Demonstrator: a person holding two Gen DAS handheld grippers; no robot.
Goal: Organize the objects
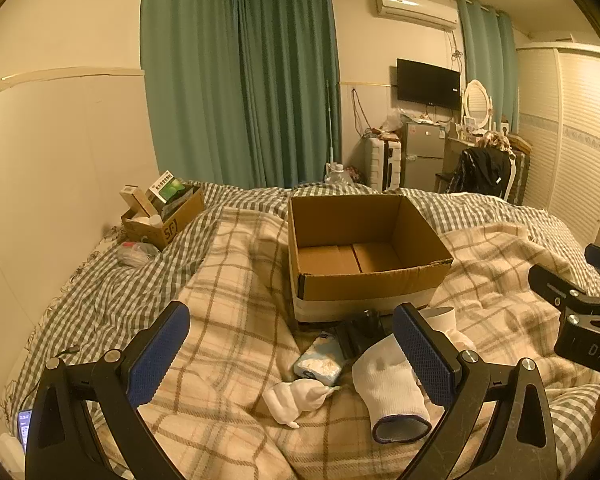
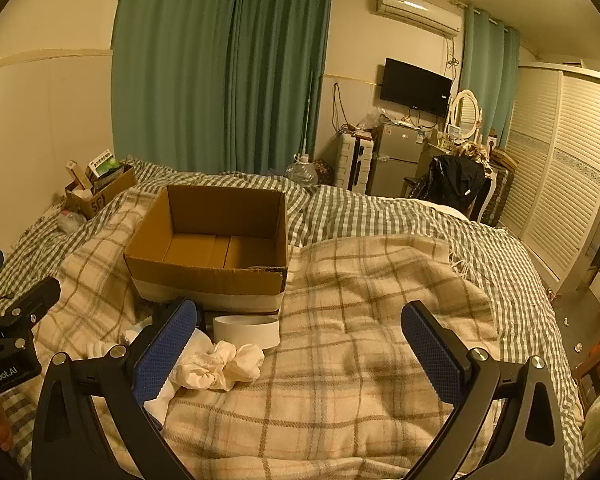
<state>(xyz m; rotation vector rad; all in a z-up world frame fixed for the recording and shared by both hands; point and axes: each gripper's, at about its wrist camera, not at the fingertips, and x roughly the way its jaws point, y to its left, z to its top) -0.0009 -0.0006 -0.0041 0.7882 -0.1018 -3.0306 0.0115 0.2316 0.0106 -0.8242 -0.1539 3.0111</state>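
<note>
Both tools hang released over the bed, nothing between their pads: the left tool [image 1: 292, 360] hovers above the scattered small things, the right tool [image 2: 300, 350] over bare blanket to their right. That stance looks like a start, with the first pick not yet chosen.

An empty cardboard box [image 1: 364, 248] sits open-topped on the plaid blanket [image 1: 228, 320], just behind the clutter, probably set there to receive it. Its walls are stiff brown corrugated board with a pale band round the base.

In front of it lie a white knit sock [image 1: 388, 388] with a dark cuff, soft and limp; a crumpled white cloth [image 1: 296, 398]; a flat patterned pouch [image 1: 320, 362]; a dark boxy item [image 1: 358, 330], too shadowed to name; and a short white cylinder [image 2: 247, 331], smooth and rigid. The soft pieces will likely sag when pinched.
</note>
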